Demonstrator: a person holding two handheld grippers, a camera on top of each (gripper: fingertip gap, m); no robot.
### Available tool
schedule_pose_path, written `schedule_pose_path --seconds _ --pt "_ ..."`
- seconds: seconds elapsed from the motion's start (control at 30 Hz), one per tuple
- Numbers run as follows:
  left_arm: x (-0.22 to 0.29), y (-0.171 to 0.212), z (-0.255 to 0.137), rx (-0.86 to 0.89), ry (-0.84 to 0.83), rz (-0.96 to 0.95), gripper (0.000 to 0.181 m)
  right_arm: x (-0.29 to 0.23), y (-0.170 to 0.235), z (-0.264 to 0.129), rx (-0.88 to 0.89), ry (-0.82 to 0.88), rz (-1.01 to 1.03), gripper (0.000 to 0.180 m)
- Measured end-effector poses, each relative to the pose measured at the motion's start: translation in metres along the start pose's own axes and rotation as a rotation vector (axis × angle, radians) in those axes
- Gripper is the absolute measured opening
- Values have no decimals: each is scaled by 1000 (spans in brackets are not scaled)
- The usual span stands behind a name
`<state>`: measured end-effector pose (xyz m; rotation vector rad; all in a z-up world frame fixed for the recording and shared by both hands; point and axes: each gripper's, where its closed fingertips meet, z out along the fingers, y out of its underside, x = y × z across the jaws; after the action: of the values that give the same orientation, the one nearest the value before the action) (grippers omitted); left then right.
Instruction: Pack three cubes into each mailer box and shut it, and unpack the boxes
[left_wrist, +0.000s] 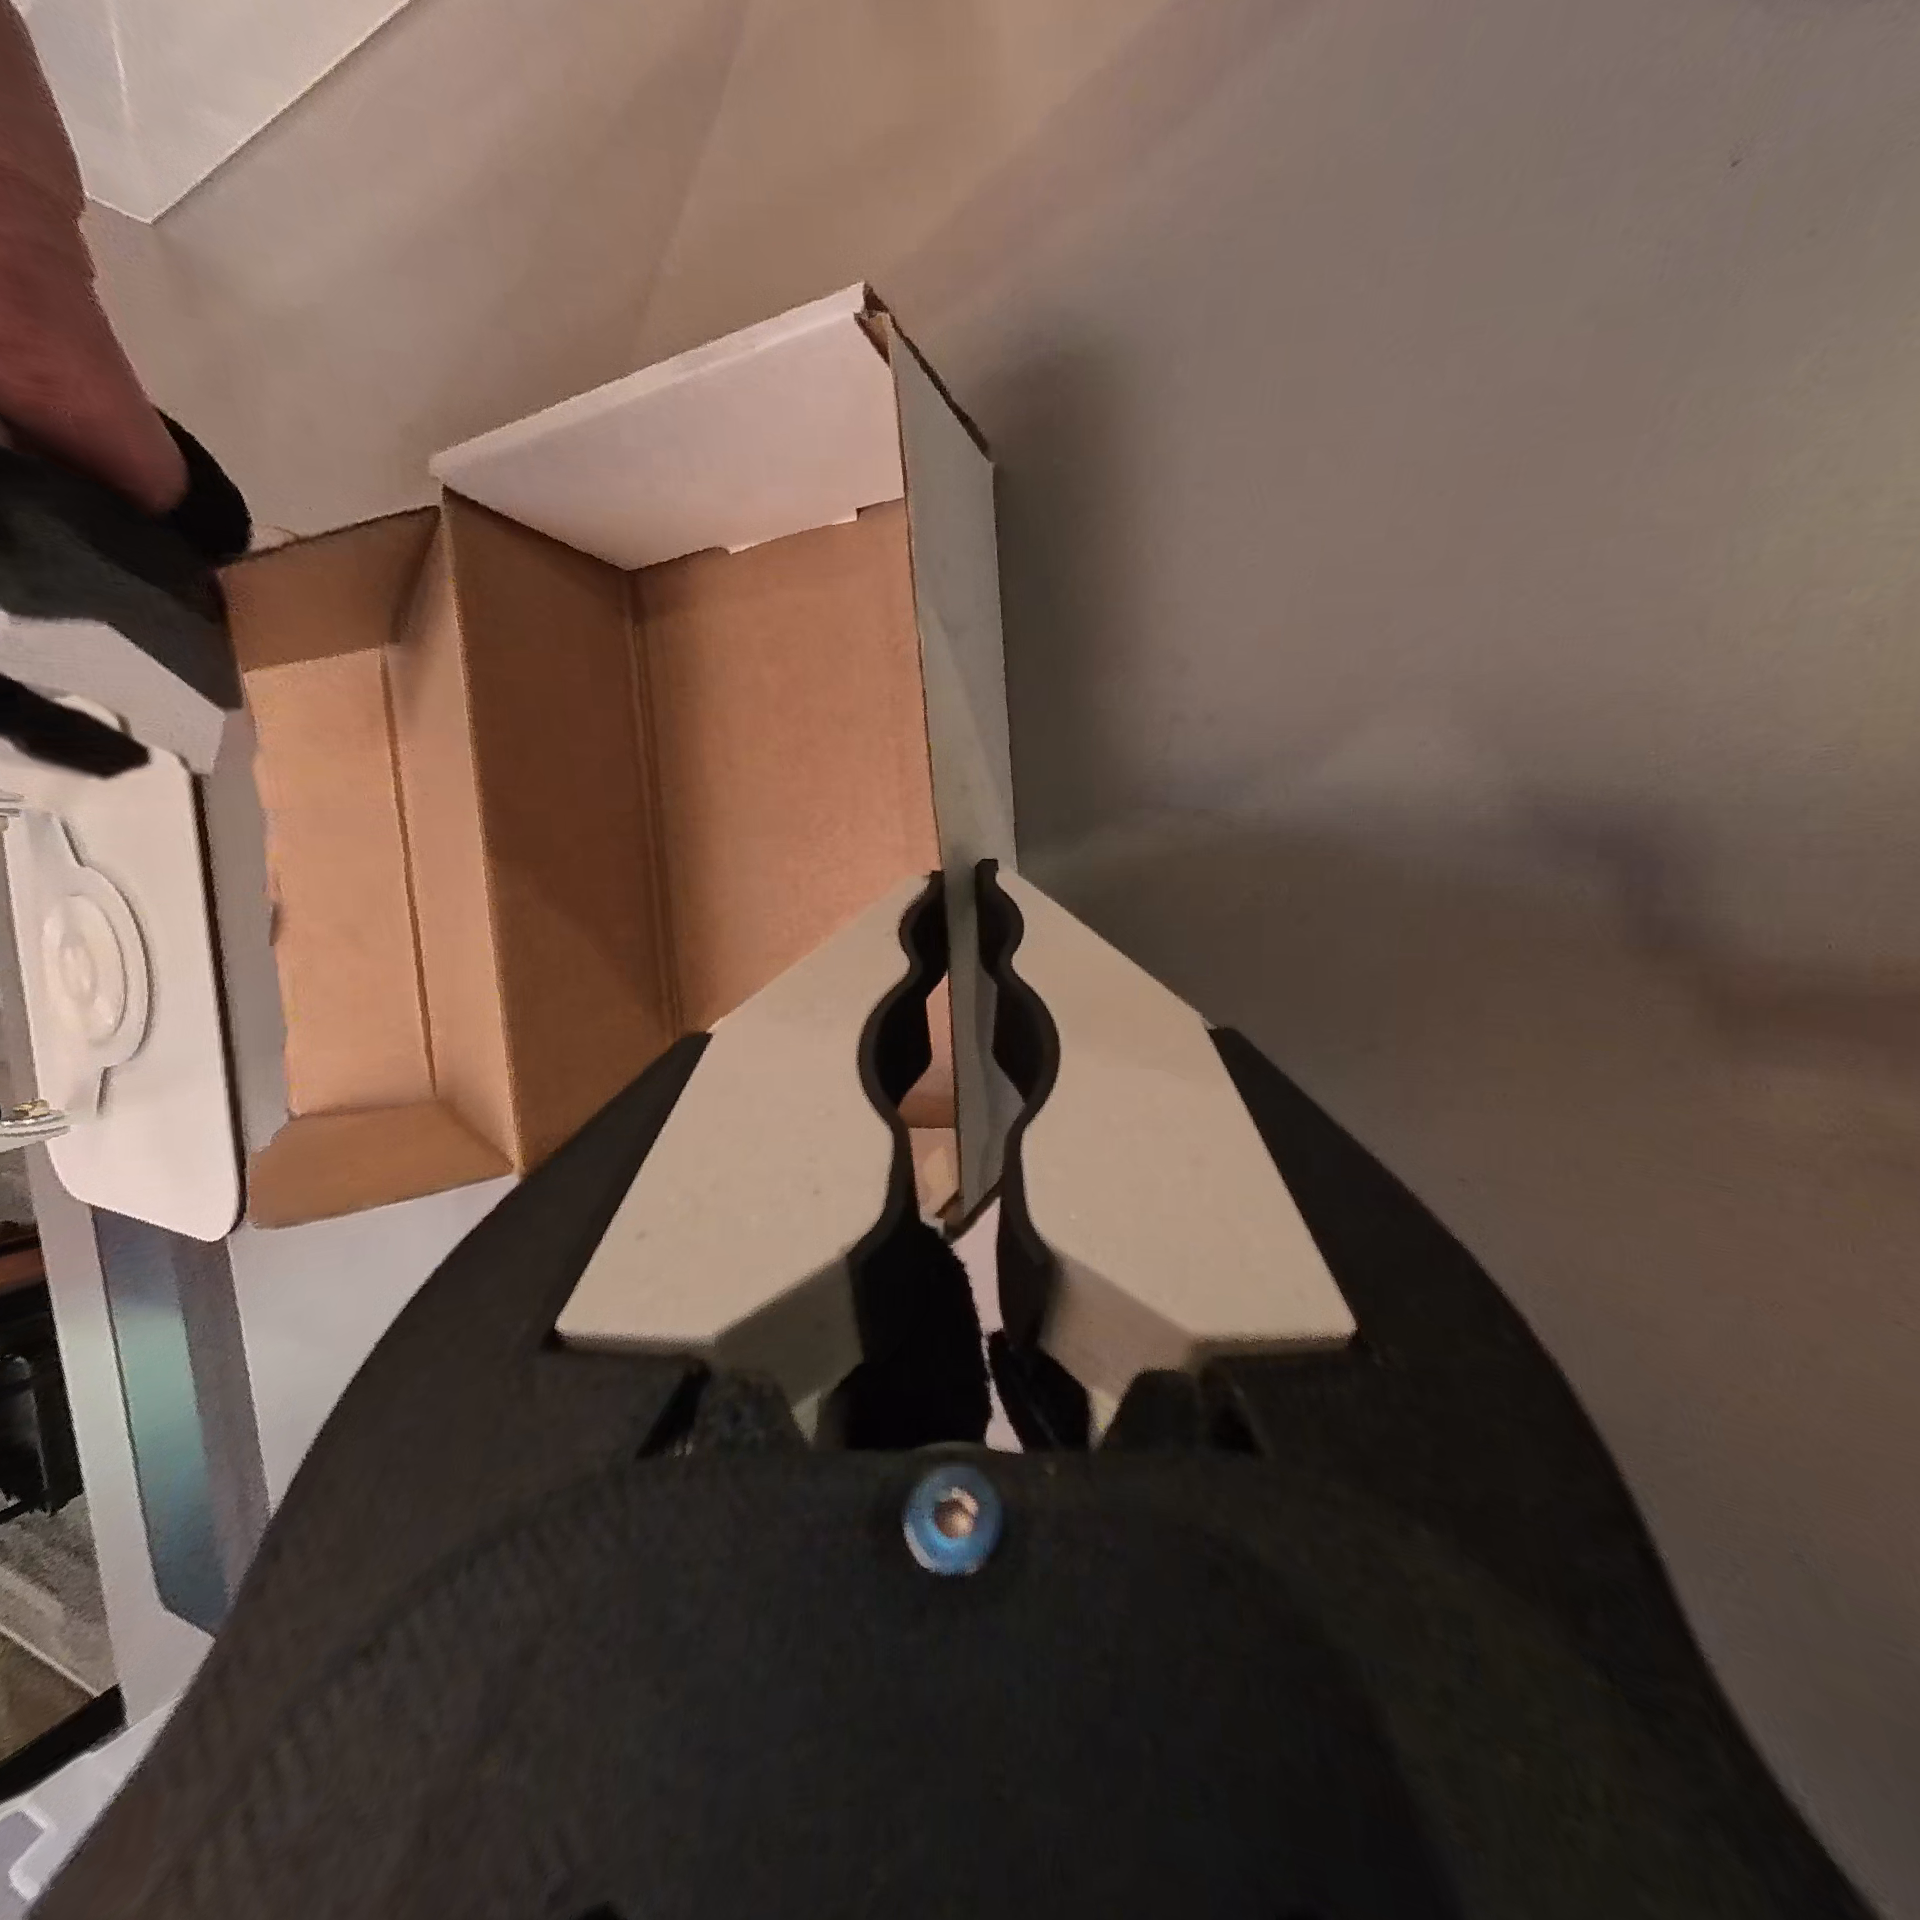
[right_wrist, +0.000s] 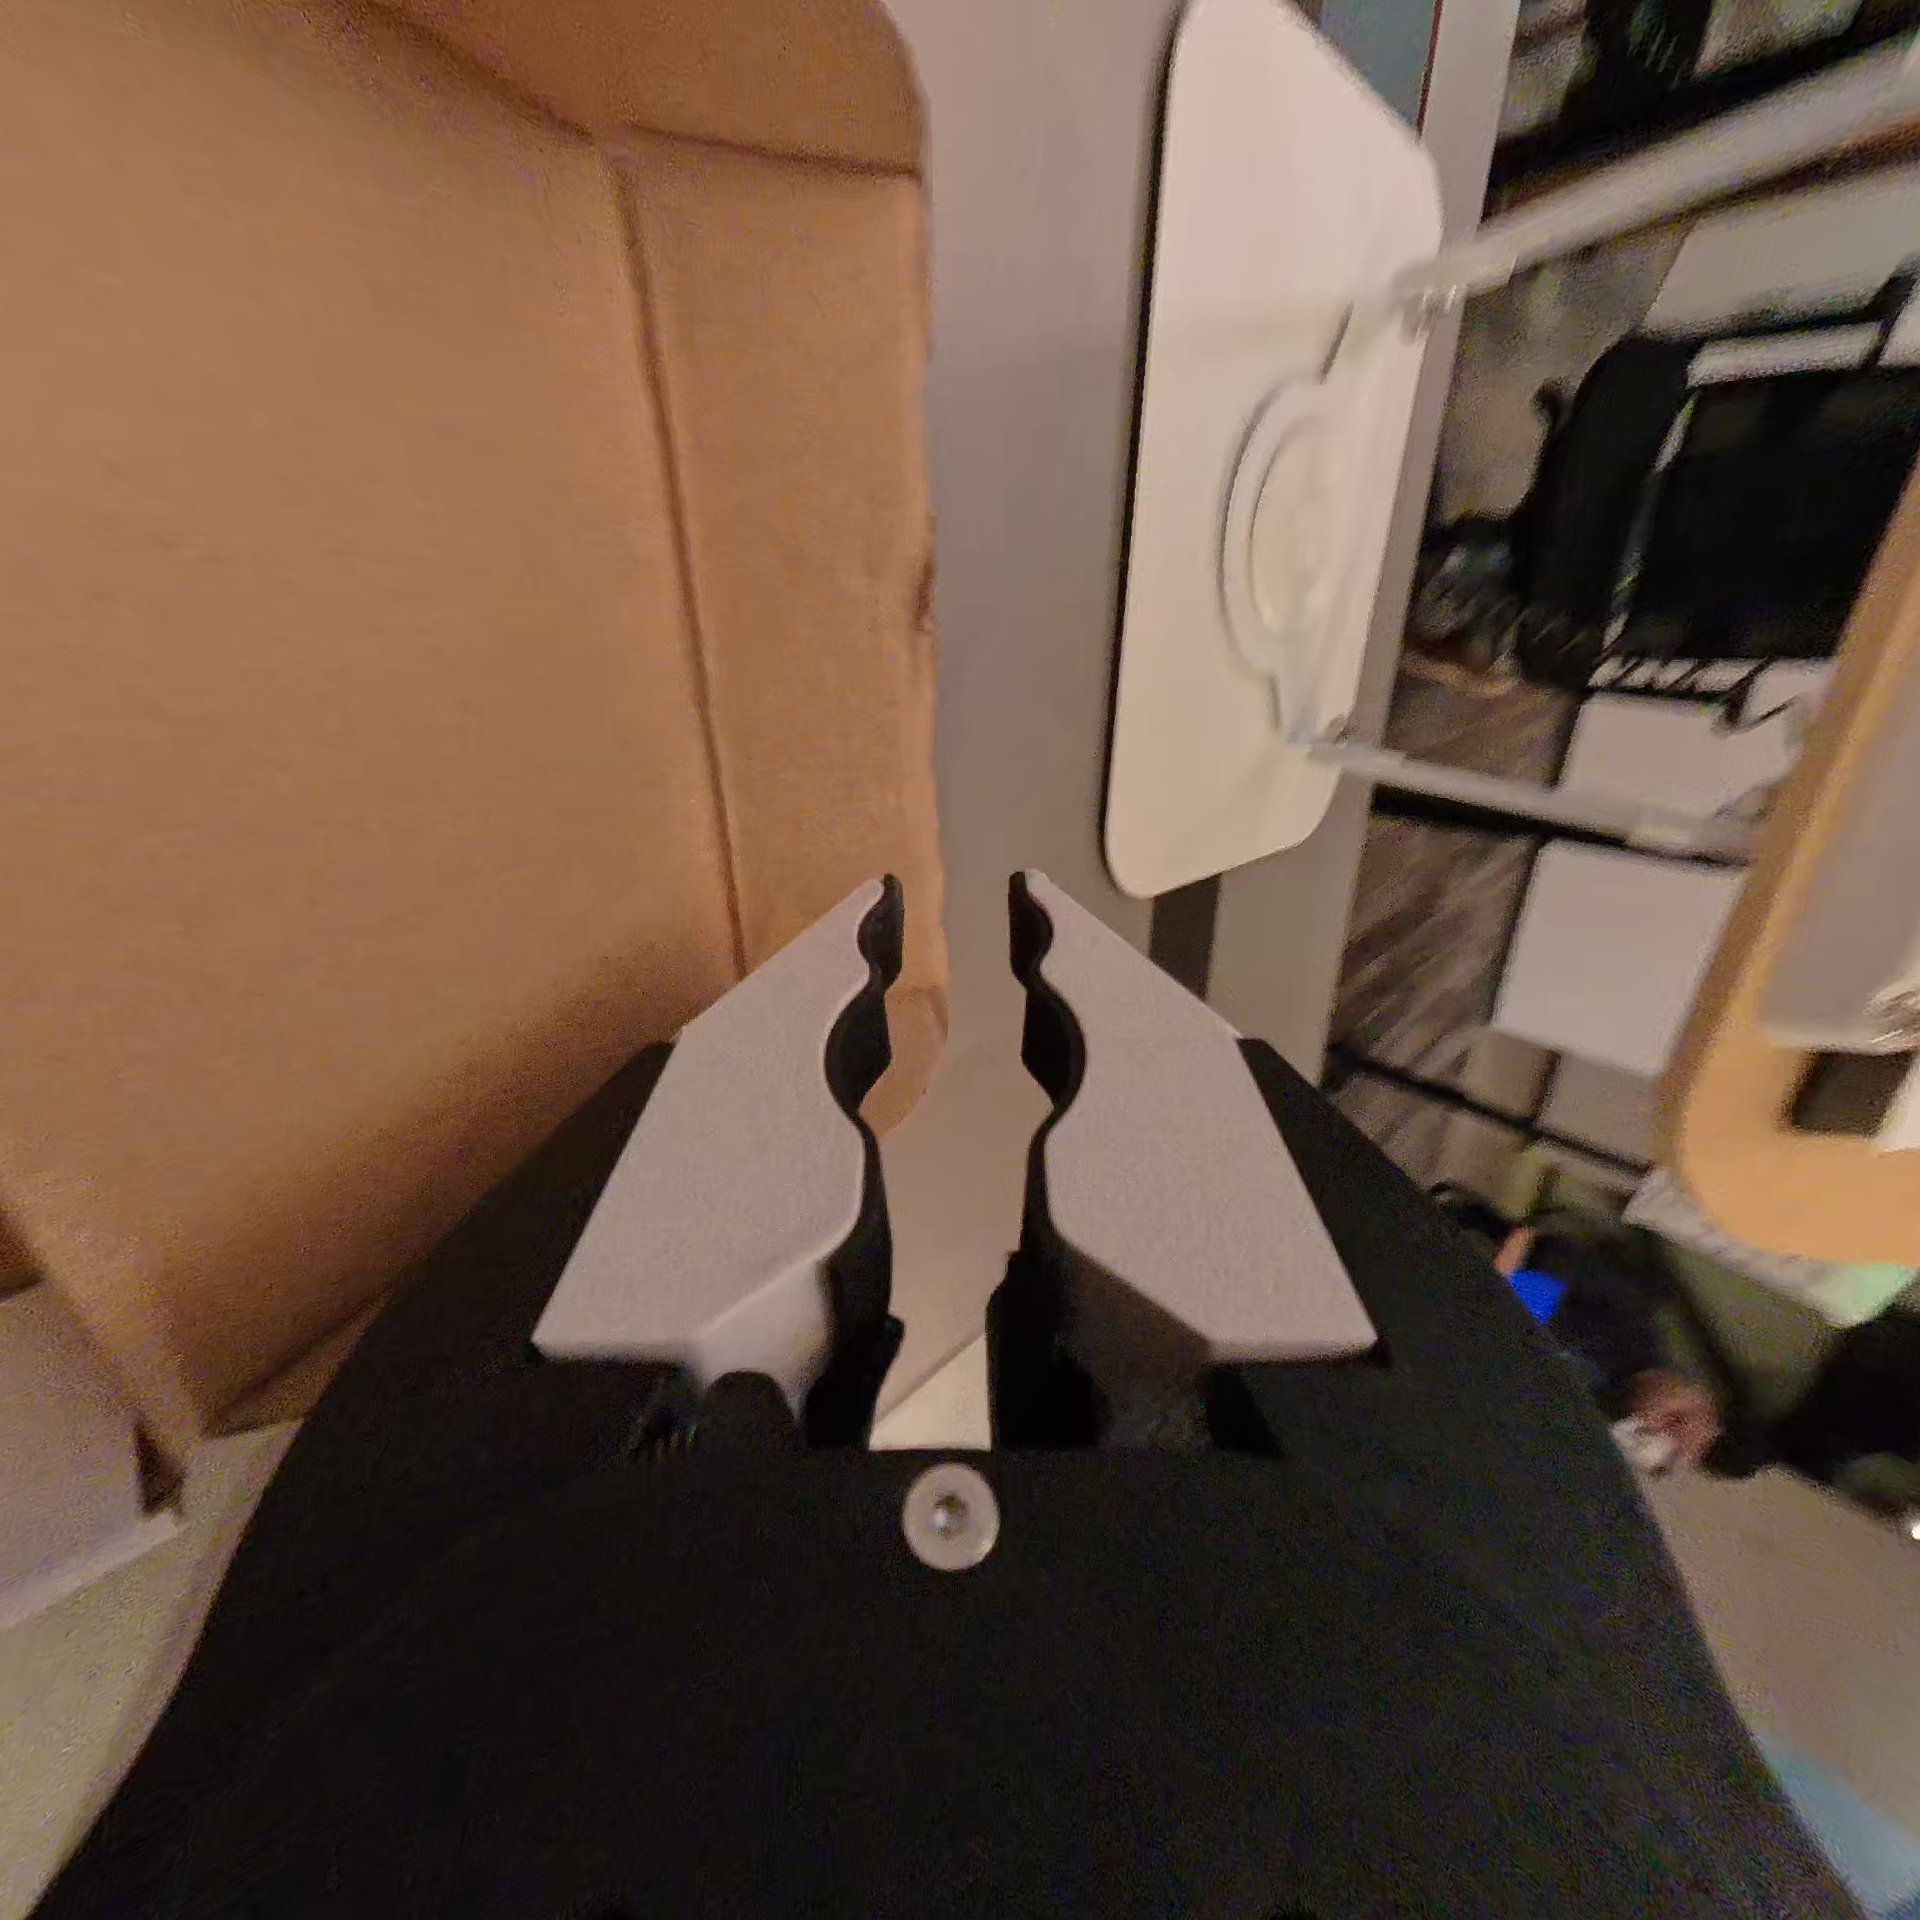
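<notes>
An open mailer box (left_wrist: 727, 779), white outside and brown inside, lies on the pale table (left_wrist: 1455, 520) with nothing in it. My left gripper (left_wrist: 961, 883) is shut on the box's upright right side wall (left_wrist: 956, 623), which runs edge-on between the jaws. The box lid (left_wrist: 332, 831) lies open to the left. My right gripper (left_wrist: 94, 665) shows blurred at the lid's far edge. In the right wrist view the right gripper (right_wrist: 956, 894) stands narrowly open and empty, with the lid's brown inner face (right_wrist: 416, 623) just left of it. No cubes are in view.
A white rounded plate with a clear mount (right_wrist: 1278, 468) sits at the table's edge beyond the lid; it also shows in the left wrist view (left_wrist: 94, 935). Another white box (left_wrist: 208, 83) is at the far left. Shelves and dark clutter (right_wrist: 1714, 520) lie past the table.
</notes>
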<state>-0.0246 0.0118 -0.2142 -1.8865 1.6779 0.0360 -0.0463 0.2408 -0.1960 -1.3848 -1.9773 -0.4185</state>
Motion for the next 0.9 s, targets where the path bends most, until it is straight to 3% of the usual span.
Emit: schedule_pose_path --seconds 0.1,0.2,0.3,0.47,0.5,0.53,0.57,0.77,0.9 --pt "0 -1 1 4 9 -5 3 -18 -23 -21 129 -91 -46 5" --pt "0 -1 1 8 20 -14 3 -37 -41 -53 269 -300 26 8" --pt "-1 -1 3 0 15 -6 1 -58 -46 -79 306 -463 1 34" --pt "2 -6 4 4 51 -5 2 -73 -34 -78 179 -508 -50 31" --pt "2 -7 5 5 47 -3 1 -83 -34 -81 177 -583 -25 51" --pt "1 -8 5 -1 39 -4 2 -89 -33 -82 168 -629 -4 57" --pt "1 -8 5 -6 39 -6 1 -93 -29 -79 146 -639 -2 60" --pt "2 -12 5 20 57 -10 2 -93 -19 -56 65 -564 -6 37" --pt "2 -13 6 39 38 -13 2 -93 -21 -54 50 -534 -16 36"
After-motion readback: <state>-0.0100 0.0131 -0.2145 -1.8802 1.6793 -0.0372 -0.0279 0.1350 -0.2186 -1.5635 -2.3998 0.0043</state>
